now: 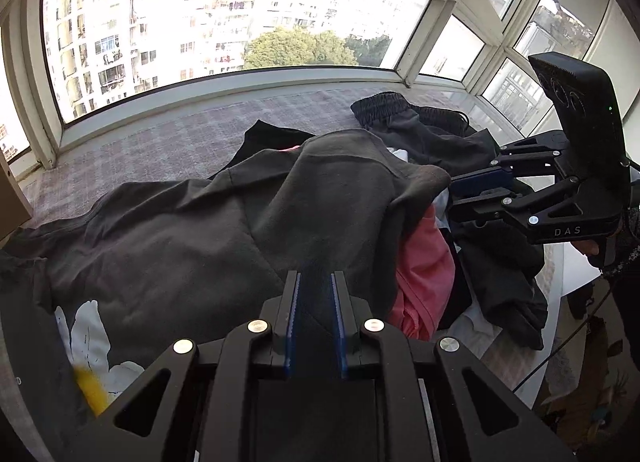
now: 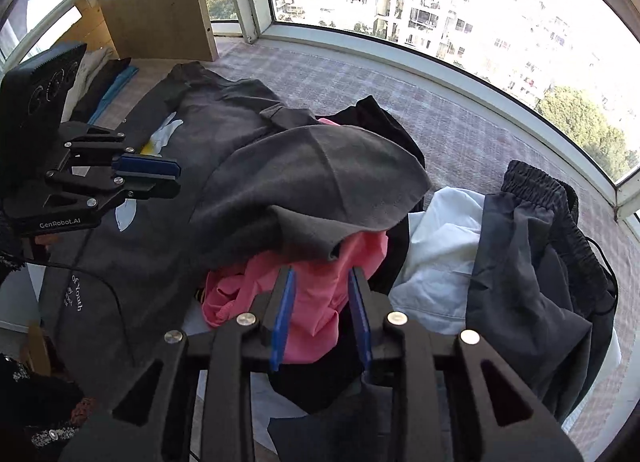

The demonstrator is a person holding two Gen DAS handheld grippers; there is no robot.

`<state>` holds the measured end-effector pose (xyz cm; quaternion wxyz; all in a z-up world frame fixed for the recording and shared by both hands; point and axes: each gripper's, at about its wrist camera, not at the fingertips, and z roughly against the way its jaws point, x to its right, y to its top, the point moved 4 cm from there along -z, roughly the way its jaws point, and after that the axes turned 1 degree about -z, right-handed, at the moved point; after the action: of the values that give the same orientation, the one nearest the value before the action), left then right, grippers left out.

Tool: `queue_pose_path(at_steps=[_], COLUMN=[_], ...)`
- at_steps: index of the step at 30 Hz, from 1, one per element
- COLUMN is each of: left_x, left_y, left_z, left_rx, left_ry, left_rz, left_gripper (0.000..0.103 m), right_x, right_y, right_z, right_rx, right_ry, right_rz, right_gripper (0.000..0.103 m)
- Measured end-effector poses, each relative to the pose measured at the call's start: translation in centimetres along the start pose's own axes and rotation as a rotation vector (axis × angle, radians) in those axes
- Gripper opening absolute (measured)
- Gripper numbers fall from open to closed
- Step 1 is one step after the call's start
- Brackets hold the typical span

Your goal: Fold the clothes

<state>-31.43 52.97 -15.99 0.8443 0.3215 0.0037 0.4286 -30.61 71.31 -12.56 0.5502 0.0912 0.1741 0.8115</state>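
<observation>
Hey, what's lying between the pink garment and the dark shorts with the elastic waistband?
A crumpled white garment lies between the pink garment and the dark shorts, seen best in the right wrist view. The left wrist view shows only slivers of white there.

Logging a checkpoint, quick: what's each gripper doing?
Left gripper: slightly open, holding nothing.
Right gripper: open, empty, over the pink garment.

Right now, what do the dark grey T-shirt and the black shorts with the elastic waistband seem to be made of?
Dark grey T-shirt: apparently soft matte cotton jersey; it drapes in rounded folds without sheen. Black shorts: seemingly thin, smooth synthetic weave, judging by sharper creases and a gathered elastic waistband.
</observation>
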Motion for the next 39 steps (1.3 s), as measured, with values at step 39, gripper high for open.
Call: queue_pose_path(at_steps=[39], left_x=[17.5], left_y=[1.8], left_z=[-9.7], left_rx=[-0.003], left_ry=[0.224], left_rz=[-0.638], left_gripper=[0.024], right_x=[12.8], right_y=[1.1], right_z=[-2.5], right_rx=[-0.097], right_ry=[0.24], right_rz=[-0.665], right_gripper=[0.025])
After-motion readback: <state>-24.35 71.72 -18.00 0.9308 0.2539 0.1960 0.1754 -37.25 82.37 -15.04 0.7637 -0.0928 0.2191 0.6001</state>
